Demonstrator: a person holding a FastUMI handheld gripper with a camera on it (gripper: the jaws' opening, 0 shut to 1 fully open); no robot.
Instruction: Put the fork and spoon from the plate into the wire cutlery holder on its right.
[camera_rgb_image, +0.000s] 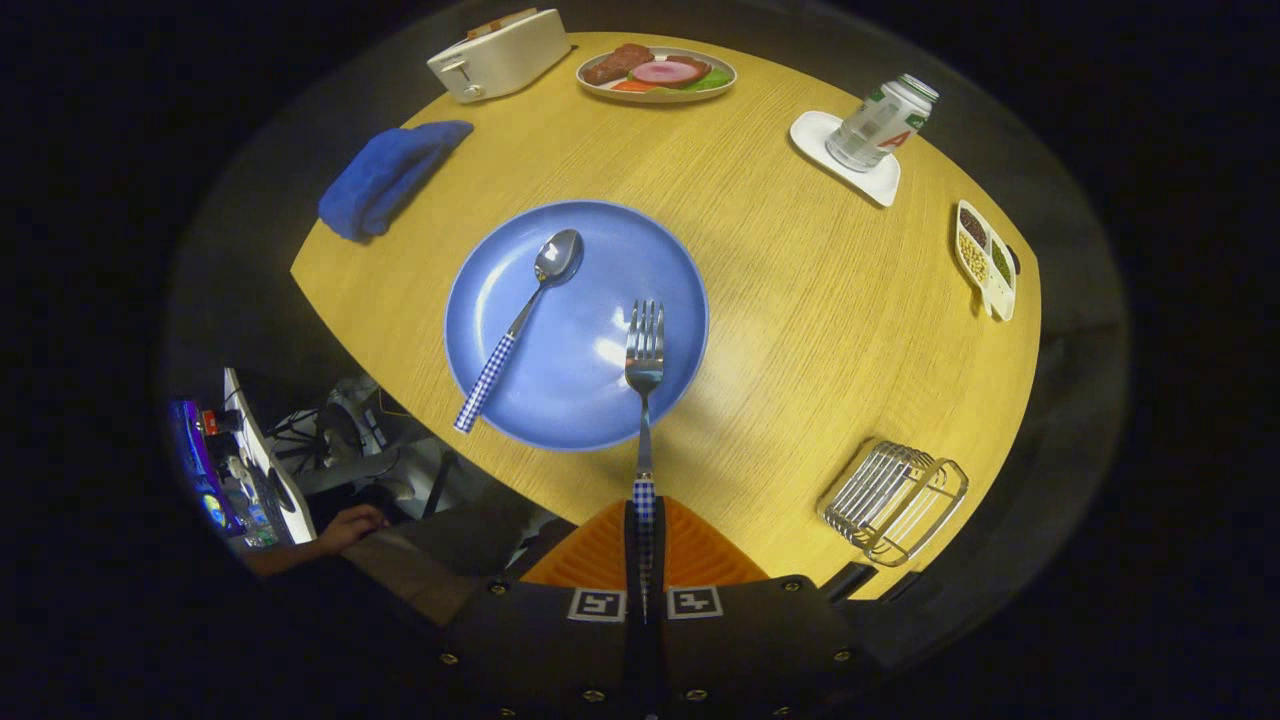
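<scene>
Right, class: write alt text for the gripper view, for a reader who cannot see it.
The hand-held gripper is shut on the handle of a fork, whose tines reach over a blue plate on a wooden table. A spoon lies on the plate, and a wire cutlery holder sits to its right.

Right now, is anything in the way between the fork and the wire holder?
No. The tongs are shut on the fork handle, held above the blue plate. Bare wooden table lies between it and the wire cutlery holder.
</scene>
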